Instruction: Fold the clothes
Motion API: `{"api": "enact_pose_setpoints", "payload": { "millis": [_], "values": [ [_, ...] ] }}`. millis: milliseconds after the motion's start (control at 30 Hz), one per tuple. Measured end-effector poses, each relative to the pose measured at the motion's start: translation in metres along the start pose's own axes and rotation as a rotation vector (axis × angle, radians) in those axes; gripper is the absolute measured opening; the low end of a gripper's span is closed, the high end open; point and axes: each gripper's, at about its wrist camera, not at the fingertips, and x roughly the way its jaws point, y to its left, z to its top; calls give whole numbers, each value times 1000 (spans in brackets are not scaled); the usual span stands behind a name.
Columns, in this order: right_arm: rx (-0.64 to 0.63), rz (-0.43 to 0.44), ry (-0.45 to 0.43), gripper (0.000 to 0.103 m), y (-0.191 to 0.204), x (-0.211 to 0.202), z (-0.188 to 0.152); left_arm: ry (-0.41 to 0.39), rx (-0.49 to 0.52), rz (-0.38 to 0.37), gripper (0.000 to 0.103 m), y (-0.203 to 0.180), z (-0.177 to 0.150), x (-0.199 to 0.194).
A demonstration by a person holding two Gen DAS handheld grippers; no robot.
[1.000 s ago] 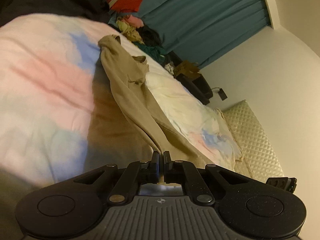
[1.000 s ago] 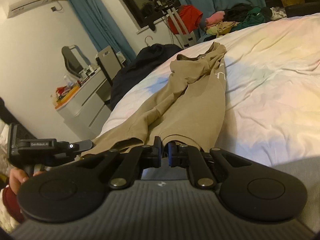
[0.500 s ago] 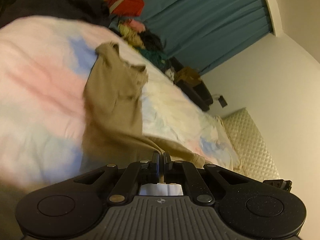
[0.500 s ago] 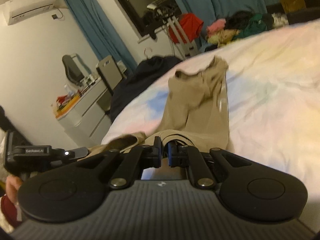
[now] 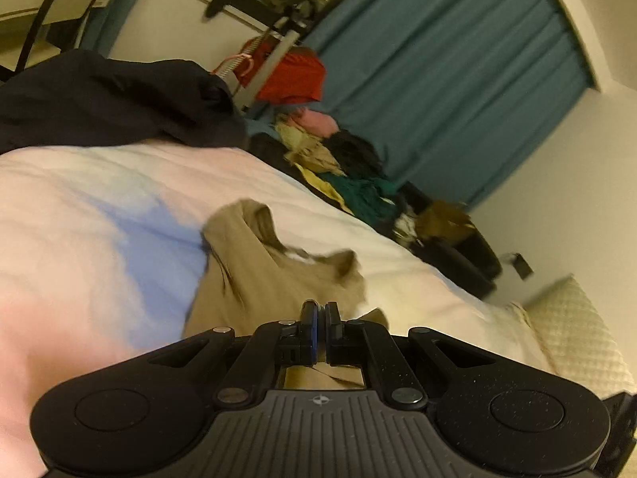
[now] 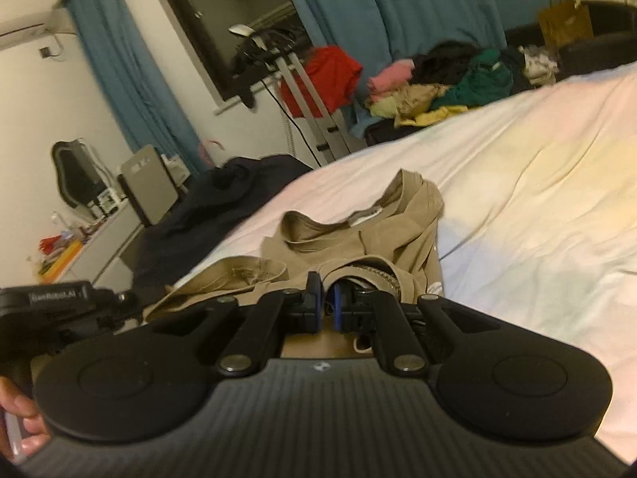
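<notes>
both grippers, left gripper (image 5: pixel 319 310) and right gripper (image 6: pixel 326 302), pinched the trouser cuffs, having carried them up to the tan trousers' (image 6: pixel 358 239) waistband, halving the garment.

I see tan trousers (image 6: pixel 350 239) on a bed sheet (image 6: pixel 517 183) that is white with soft washes of pink, pale yellow and blue; in my left view a blue patch (image 5: pixel 159 255) lies just beside the tan cloth. Both hand-held grippers are black, the right one (image 6: pixel 325 306) with blue pads. The curtains (image 5: pixel 458 79) are teal. A navy garment (image 5: pixel 107 99) sits at the bed's edge, a red one (image 6: pixel 332 73) by the window, and pink, yellow, green and black clothes make up a pile (image 6: pixel 446 79).
</notes>
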Motion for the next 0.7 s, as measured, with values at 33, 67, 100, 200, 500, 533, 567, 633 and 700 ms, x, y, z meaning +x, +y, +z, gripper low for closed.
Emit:
{"api": "enact_pose_setpoints", "payload": {
  "millis": [33, 67, 100, 200, 500, 533, 567, 633, 700],
  "values": [
    [2, -5, 5, 9, -5, 15, -1, -3, 4, 8, 3, 6, 2, 13],
    [9, -5, 12, 9, -9, 27, -3, -6, 10, 16, 4, 11, 4, 25],
    [14, -2, 17, 9, -14, 40, -5, -8, 15, 24, 4, 17, 5, 38],
    [-20, -18, 25, 10, -23, 70, -16, 16, 66, 72, 4, 34, 1, 76],
    [-39, -69, 72, 12, -35, 114, -35, 71, 107, 146, 11, 65, -10, 131],
    [-38, -66, 74, 12, -34, 112, -32, 66, 129, 158, 17, 62, -11, 128],
    [-37, -63, 75, 13, -34, 110, -30, 65, 150, 164, 27, 59, -11, 124],
    [-39, -52, 69, 15, -32, 103, -26, 68, 187, 164, 45, 52, -13, 112],
    [-55, -53, 48, 41, -27, 92, -23, 77, 214, 146, 53, 47, -16, 98]
  ]
}}
